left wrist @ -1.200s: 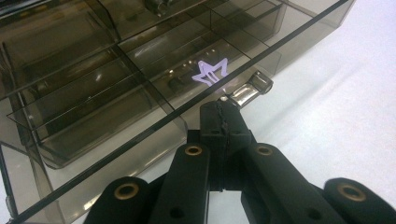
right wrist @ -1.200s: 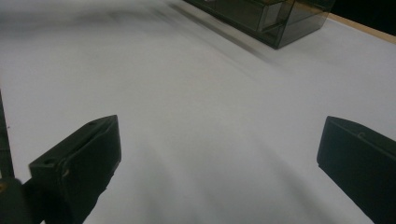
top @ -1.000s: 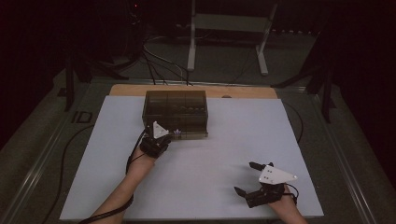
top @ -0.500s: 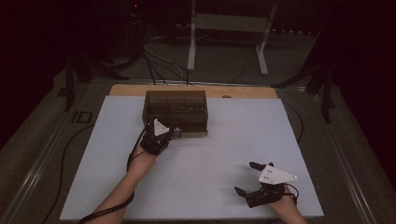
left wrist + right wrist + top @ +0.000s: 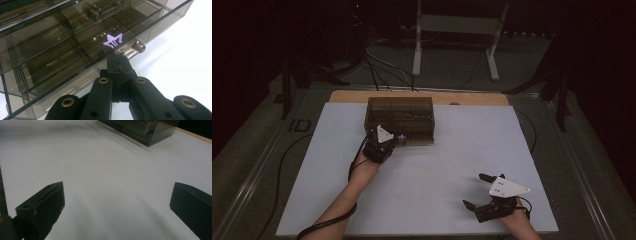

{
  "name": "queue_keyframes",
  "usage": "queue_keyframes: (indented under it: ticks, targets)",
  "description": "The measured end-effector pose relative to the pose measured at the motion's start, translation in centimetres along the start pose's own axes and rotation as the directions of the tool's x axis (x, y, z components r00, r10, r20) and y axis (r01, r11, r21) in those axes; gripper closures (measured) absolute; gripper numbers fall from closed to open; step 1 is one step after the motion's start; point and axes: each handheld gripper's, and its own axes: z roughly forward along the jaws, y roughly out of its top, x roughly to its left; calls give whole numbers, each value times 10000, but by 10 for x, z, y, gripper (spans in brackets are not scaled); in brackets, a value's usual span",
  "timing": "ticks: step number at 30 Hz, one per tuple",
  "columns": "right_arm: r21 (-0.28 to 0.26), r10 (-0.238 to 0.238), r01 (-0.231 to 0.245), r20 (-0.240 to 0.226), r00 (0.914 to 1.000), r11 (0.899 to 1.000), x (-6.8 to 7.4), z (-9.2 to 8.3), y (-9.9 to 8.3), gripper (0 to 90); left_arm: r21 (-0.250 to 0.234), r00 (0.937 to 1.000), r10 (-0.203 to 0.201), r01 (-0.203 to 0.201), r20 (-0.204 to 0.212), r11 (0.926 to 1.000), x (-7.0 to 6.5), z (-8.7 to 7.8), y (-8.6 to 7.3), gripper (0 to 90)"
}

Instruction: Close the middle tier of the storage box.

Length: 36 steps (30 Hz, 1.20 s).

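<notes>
R gripper sits nearest, low on the white sheet, jaws spread wide w/ nothing btwn them, well apart from the box. L gripper is farther up, at the box's front edge, jaws clenched on the box's small clear handle. Smoky box w/ compartments rests at the sheet's far side, by the wood strip.

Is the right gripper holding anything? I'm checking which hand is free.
No: in the right gripper view its fingers stand wide apart over bare white table, with nothing between them.
</notes>
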Motion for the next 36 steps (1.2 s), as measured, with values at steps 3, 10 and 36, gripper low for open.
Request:
queue_keyframes:
  ticks: [3, 10, 36]
  targets:
    - [4, -3, 3, 6, 10000, 10000, 0, 0, 0, 4, 8, 10000, 24, -24, -41, 10000, 1, 1, 1, 900]
    - [10, -2, 2, 9, 10000, 10000, 0, 0, 0, 3, 42, 9999, 33, -33, -105, 10000, 4, 5, 4, 900]
    - [28, 7, -7, -11, 10000, 10000, 0, 0, 0, 3, 114, 9984, 119, -113, -552, 9999, 13, 15, 10, 900]
